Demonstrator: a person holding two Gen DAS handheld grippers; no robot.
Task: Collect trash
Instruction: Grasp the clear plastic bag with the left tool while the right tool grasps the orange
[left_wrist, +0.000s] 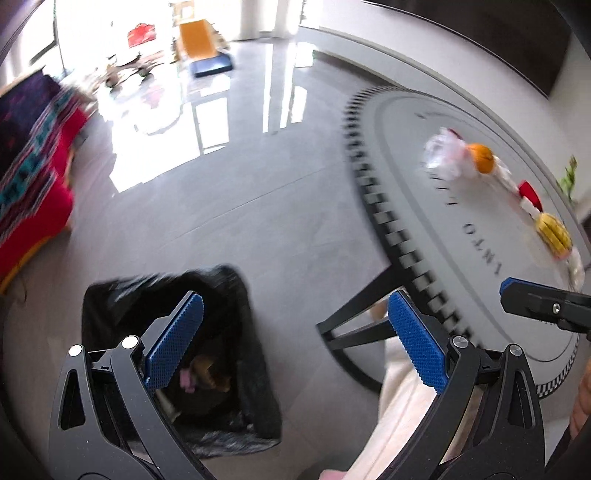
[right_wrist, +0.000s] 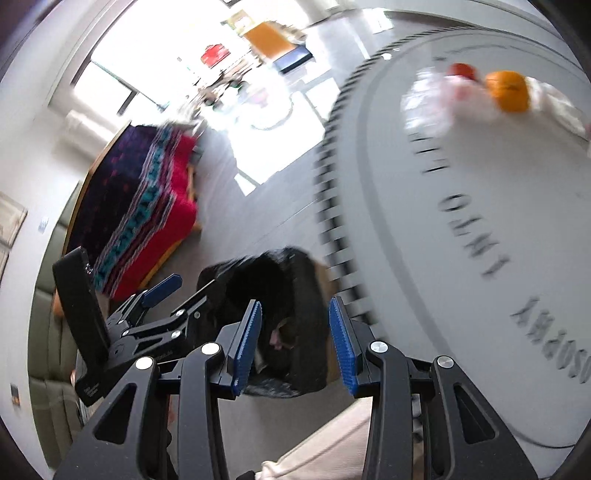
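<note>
A bin lined with a black trash bag (left_wrist: 229, 295) stands on the floor and holds pink and brown scraps (left_wrist: 207, 373). My left gripper (left_wrist: 295, 332) hovers over it, open wide, with nothing between its blue pads. The round grey table (left_wrist: 461, 295) at the right carries crumpled clear plastic (left_wrist: 441, 155), an orange (left_wrist: 480, 157), red and white wrappers (left_wrist: 528, 195) and a yellow item (left_wrist: 552, 230). In the right wrist view my right gripper (right_wrist: 295, 341) is open and empty above the bin (right_wrist: 295, 288), beside the table's edge (right_wrist: 424, 258). The plastic (right_wrist: 428, 103) and orange (right_wrist: 508, 90) lie far across the table.
A couch with a red, purple and teal blanket (right_wrist: 147, 206) stands left of the bin. Black table legs (left_wrist: 354, 317) stand by the bin. A person's pale trouser leg (left_wrist: 406, 406) is close below the grippers. My left gripper (right_wrist: 184, 291) shows left of the right one.
</note>
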